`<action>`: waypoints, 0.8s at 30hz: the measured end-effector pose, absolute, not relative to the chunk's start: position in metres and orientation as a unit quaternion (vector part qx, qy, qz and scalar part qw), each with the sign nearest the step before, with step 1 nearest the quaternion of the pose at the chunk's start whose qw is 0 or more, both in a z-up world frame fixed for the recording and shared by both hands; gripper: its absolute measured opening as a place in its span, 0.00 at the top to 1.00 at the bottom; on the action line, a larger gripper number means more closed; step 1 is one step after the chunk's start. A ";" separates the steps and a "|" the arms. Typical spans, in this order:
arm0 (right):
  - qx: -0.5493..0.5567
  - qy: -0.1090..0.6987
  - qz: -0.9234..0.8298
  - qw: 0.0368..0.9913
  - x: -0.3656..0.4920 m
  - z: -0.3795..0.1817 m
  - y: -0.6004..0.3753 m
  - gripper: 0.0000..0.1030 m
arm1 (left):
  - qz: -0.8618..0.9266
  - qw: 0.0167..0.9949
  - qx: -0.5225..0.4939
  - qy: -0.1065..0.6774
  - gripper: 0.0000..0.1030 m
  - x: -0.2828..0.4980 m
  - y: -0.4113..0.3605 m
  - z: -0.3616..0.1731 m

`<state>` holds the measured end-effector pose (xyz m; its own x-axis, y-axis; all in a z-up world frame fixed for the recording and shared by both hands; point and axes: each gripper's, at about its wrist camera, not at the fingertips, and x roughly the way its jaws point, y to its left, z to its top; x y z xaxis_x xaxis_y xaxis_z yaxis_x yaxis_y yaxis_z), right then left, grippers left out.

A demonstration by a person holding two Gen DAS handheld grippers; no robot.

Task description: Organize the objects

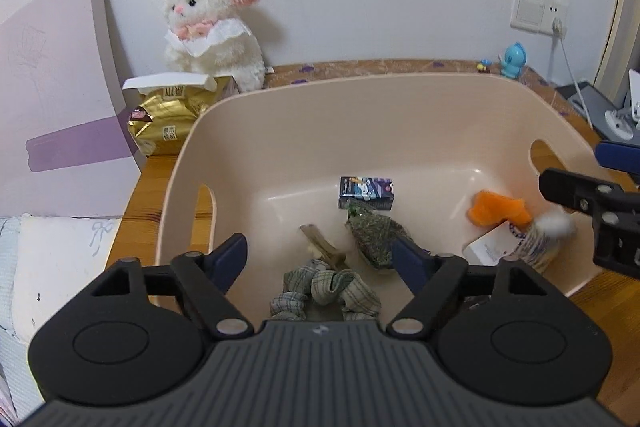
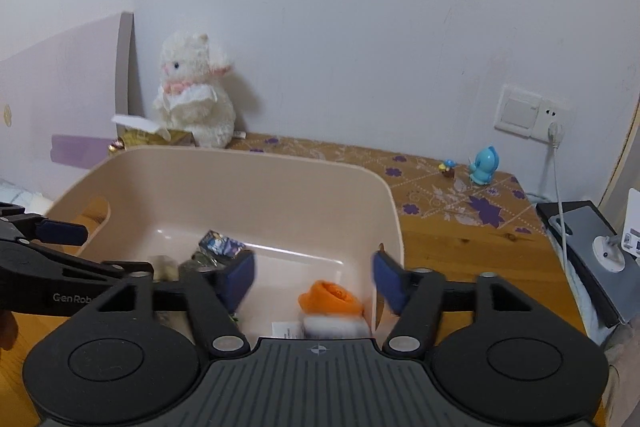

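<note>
White wall backs your wooden table [image 2: 460, 247], where a smooth beige plastic bin [image 1: 360, 115] with cut-out handles sits in front of both tools. Your left gripper [image 1: 320, 259] hovers over the bin's near edge, its blue-padded jaws spread wide and empty; directly between and below them lies a crumpled green plaid cloth [image 1: 326, 291]. Just beyond it are a mottled dark-green pouch [image 1: 374, 237], a small piece of brown wood [image 1: 320, 245] and a glossy dark-blue printed box [image 1: 366, 193]. Your right gripper [image 2: 312, 279] is also spread apart, holding nothing, with a fuzzy orange-and-white soft toy [image 2: 330, 307] lying in the bin right beneath its jaws. Behind the bin sit a fluffy white plush rabbit [image 1: 212, 23] and a crinkled gold foil bag [image 1: 168, 123].
</note>
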<state>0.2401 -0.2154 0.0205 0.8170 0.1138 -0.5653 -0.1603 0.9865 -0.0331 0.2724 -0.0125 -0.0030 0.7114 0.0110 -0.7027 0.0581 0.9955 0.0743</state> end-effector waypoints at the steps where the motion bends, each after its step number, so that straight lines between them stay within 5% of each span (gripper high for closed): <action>1: -0.038 0.290 0.071 0.954 0.236 0.024 -0.216 0.23 | -0.012 0.925 0.044 0.378 0.20 0.270 -0.012 0.000; 6: -0.033 0.278 0.069 0.958 0.214 0.038 -0.219 0.11 | -0.010 0.931 0.041 0.363 0.17 0.252 -0.012 0.012; 24: -0.029 0.250 0.072 0.965 0.110 0.073 -0.210 0.02 | 0.000 0.950 0.031 0.311 0.16 0.151 -0.003 0.051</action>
<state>0.1095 -0.2105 0.0734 0.8643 0.1243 -0.4874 -0.1533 0.9880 -0.0200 0.1508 -0.0034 0.0514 0.8062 0.0183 -0.5913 0.0197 0.9981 0.0578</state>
